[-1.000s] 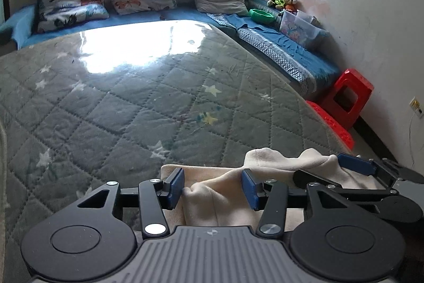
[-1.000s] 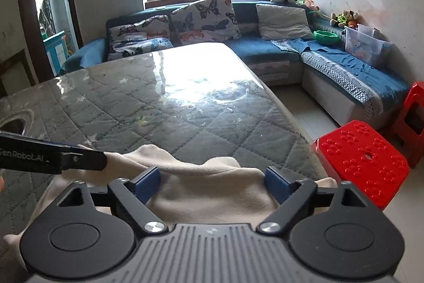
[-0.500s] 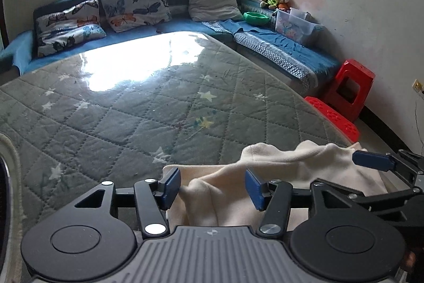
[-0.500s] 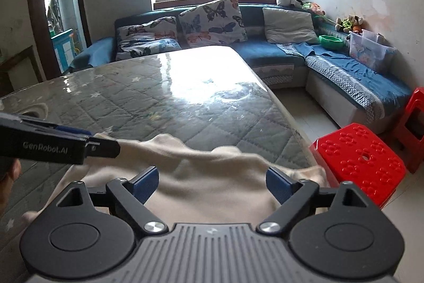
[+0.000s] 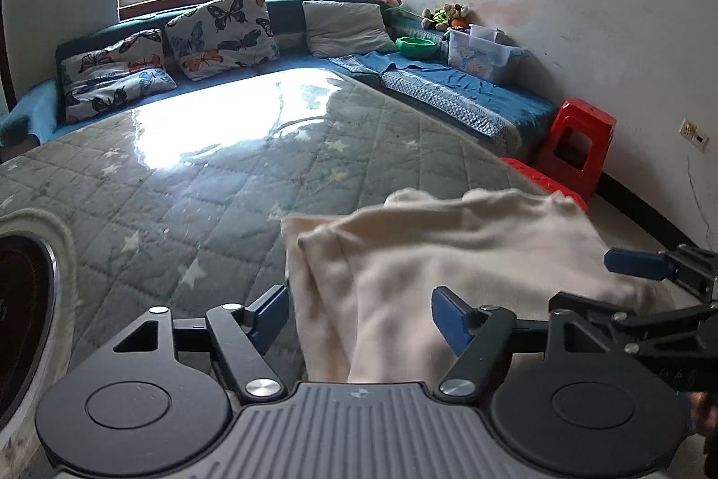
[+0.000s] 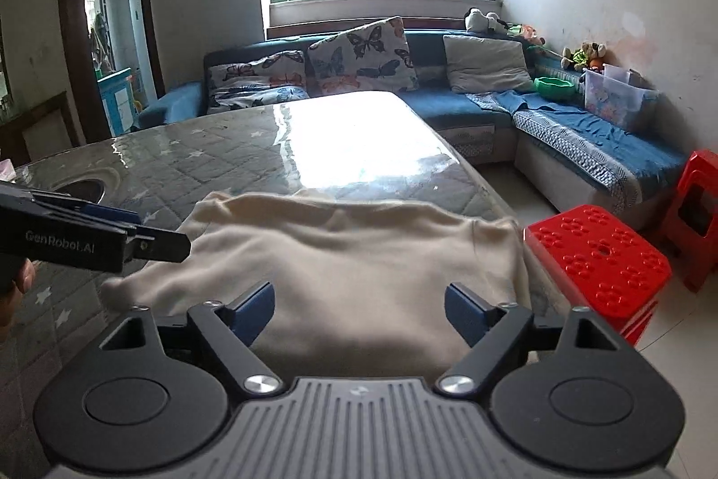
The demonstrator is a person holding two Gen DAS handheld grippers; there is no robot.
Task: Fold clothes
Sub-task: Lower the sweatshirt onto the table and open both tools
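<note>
A cream garment [image 5: 448,259] lies folded at the near right edge of the quilted grey table [image 5: 224,182]; it also shows in the right wrist view [image 6: 359,259]. My left gripper [image 5: 361,315] is open, its blue pads apart over the garment's near left part. My right gripper [image 6: 359,310] is open, wide apart above the garment's near edge. The right gripper shows at the right of the left wrist view [image 5: 637,277], and the left gripper at the left of the right wrist view [image 6: 89,236]. Neither holds cloth.
A red stool [image 6: 597,259] stands right beside the table's right edge, a taller red stool [image 5: 576,142] behind it. A blue corner sofa [image 6: 561,133] with cushions runs along the far and right walls. A round inset [image 5: 22,308] sits in the table at left.
Both grippers have risen and pulled back from the garment. The left gripper's jaws have opened wider. The garment now lies flatter, its far edge spread further onto the table.
</note>
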